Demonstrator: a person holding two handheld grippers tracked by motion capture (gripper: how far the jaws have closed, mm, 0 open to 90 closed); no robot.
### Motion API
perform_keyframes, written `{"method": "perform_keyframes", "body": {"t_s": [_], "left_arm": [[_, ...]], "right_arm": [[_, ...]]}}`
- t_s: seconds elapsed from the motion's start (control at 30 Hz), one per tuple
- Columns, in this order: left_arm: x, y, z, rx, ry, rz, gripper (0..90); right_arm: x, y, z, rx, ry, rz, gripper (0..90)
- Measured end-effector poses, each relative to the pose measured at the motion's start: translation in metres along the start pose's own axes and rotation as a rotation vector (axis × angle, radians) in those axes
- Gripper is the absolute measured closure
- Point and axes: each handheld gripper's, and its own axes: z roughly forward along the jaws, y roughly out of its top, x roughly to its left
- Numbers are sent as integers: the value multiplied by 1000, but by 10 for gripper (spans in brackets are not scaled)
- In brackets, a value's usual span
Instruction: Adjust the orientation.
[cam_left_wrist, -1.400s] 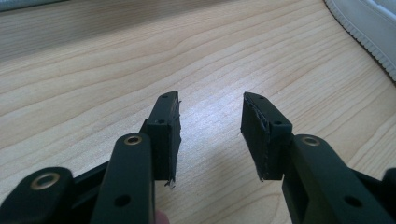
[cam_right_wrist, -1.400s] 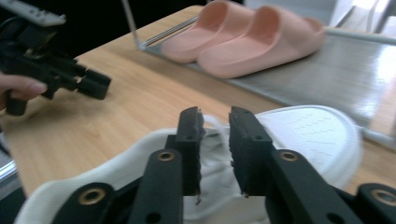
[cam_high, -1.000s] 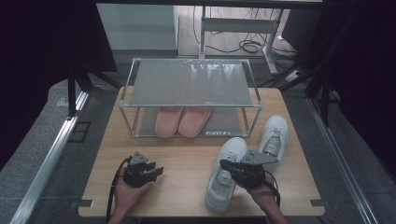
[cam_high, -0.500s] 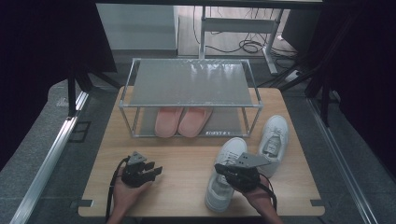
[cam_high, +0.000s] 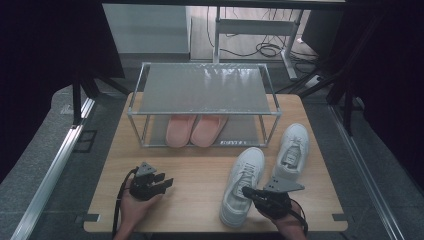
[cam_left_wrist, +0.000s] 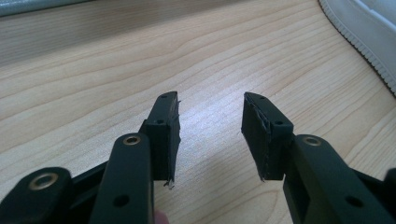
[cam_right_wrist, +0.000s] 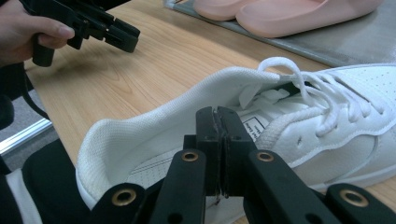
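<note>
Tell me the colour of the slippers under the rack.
Pink; the slippers show best in the right gripper view.

1. Two white sneakers — one at lower centre-right of the high view, the other just to its right and a little higher in the frame.
2. Two pink slippers, side by side under the rack near the middle of the frame; they look like a pair, though the shelf above hides their far ends.
3. One metal shoe rack at centre, showing two levels.
4. One wooden table across the lower half.
5. Two grippers — the left gripper at lower left, the right gripper at lower right.
6. Two hands, one at bottom left, the other at bottom right.
</note>
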Motion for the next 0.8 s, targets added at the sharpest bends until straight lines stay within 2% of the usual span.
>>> {"method": "perform_keyframes", "body": {"t_s": [0.23,0.8], "left_arm": [[1,-1,1,4,-1,-5,574],[0,-2,4,14,-4,-2,574]], "right_arm": [[2,-1,0,19,-11,-22,900],[-3,-5,-8,27,-5,-16,900]]}}
